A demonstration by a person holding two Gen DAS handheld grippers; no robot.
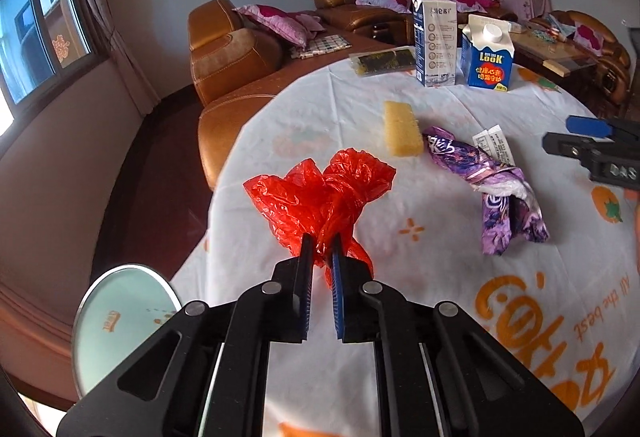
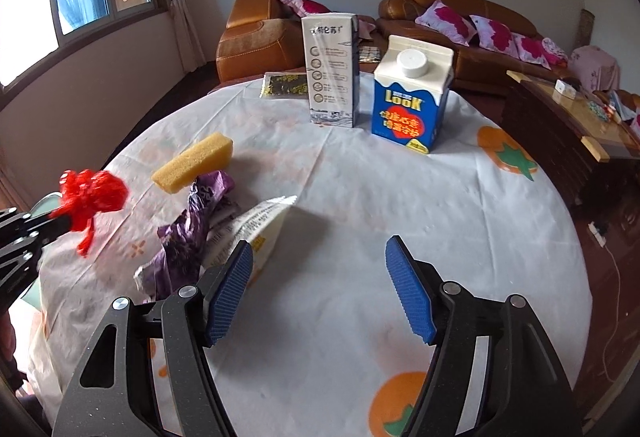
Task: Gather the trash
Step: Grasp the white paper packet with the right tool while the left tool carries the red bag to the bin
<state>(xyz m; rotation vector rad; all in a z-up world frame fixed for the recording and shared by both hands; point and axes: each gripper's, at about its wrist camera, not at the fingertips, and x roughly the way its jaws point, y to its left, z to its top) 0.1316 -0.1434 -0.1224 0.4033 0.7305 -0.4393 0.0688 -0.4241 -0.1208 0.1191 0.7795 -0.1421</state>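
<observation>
Red bag (image 1: 320,197) pinched by left gripper (image 1: 322,243); right gripper (image 2: 320,257) spread beside purple wrapper (image 2: 192,233).

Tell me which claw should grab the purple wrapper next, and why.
Right. The right claw is open and empty, with the purple wrapper just beyond its left finger. The left claw is shut on the red plastic bag, so it probably can't take anything more.

Black fingers (image 2: 416,293), blue ribbed pads (image 2: 230,293)

Both wrist views look down close over one table (image 1: 440,269).
</observation>
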